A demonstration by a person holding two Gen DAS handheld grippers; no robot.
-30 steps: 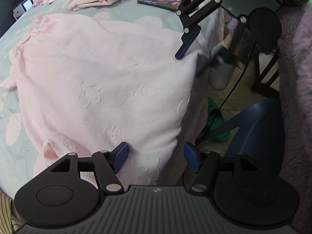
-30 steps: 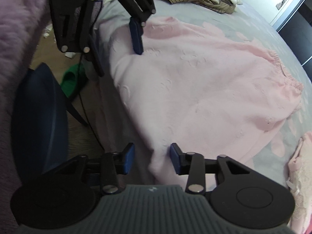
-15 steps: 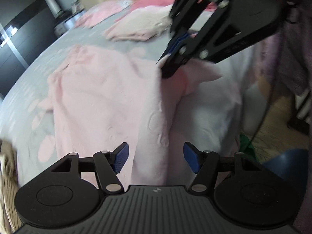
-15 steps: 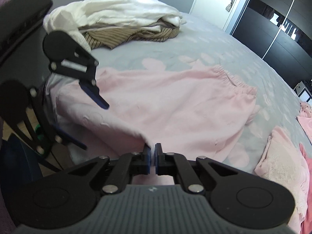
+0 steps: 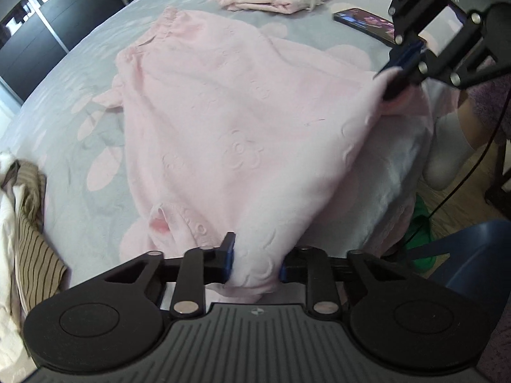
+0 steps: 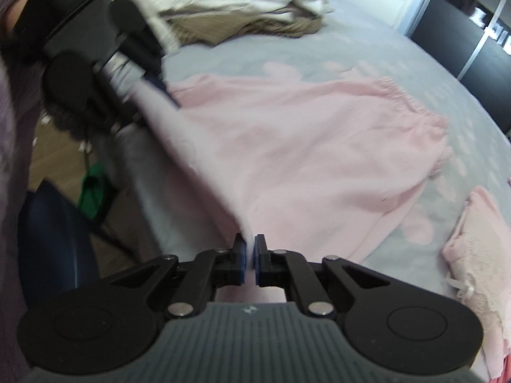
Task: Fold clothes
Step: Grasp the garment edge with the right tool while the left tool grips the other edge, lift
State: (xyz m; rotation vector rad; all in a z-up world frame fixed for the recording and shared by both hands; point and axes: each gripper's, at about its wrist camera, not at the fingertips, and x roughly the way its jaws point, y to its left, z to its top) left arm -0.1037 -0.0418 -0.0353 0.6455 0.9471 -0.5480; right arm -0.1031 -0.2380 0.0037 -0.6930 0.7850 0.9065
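You are holding the pink garment [image 5: 230, 121] at its near edge, w/ both claws. The right claw [image 6: 250, 255] is pinched closed on one corner of the hem; its jaws are almost meeting, w/ only thin cloth between them. The left claw [image 5: 254, 260] is clamping a thicker bunch of the other corner, so its jaws are standing wider apart, but the fabric is filling the gap and it is gripping.

The garment is lying spread on the bed [image 5: 76, 73], its gathered waistband pointing to the far side, and the near hem is lifting off the bed edge, stretched between the two claws.

I am judging the cloth as soft, fleecy and light, w/ an embossed flower pattern. It is not fragile, but it is sagging and draping freely, so it is not keeping any shape by itself. The fleece probably is not slipping much. The thin pinch on the right looks less secure than the left one, so keep the pull even btw both corners. The corners of the hem are the good places to hold, approx. where you are holding now.
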